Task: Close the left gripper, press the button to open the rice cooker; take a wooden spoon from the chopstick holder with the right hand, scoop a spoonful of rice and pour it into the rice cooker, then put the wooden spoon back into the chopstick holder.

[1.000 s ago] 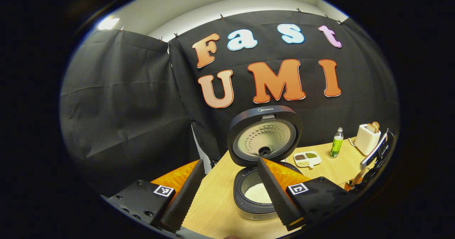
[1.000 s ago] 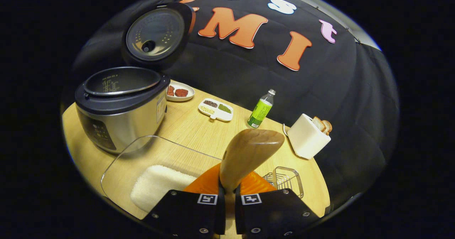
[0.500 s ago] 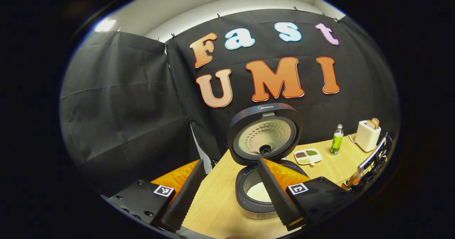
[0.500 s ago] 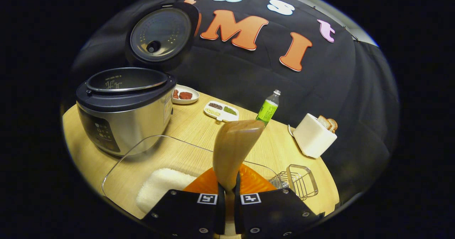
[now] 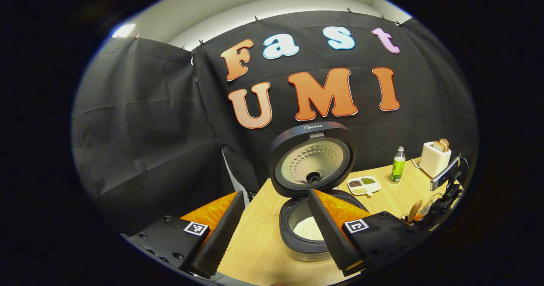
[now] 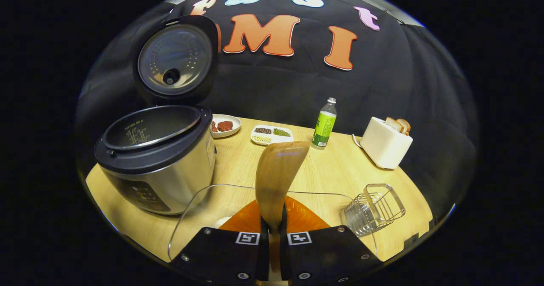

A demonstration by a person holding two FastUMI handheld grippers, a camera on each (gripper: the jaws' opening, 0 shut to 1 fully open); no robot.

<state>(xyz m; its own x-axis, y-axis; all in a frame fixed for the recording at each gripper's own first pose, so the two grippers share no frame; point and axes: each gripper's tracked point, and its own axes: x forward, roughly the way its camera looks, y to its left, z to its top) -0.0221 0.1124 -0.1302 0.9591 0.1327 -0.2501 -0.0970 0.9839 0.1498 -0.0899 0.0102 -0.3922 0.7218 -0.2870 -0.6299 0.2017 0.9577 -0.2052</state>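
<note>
In the left gripper view, my left gripper hangs with its fingers spread wide, holding nothing. Beyond them a light wooden table meets black cloth walls under a pale ceiling. The rice cooker stands on the table with its lid raised and white rice in the pot. Right of the cooker, my right gripper carries the wooden spoon.

In the right gripper view, my right gripper is clamped on the wooden spoon, bowl up. The cooker sits left of the spoon, a clear glass dish just below it, and the wire chopstick holder to its right. Since a second ago this view has swung, and the holder shows more fully.
</note>
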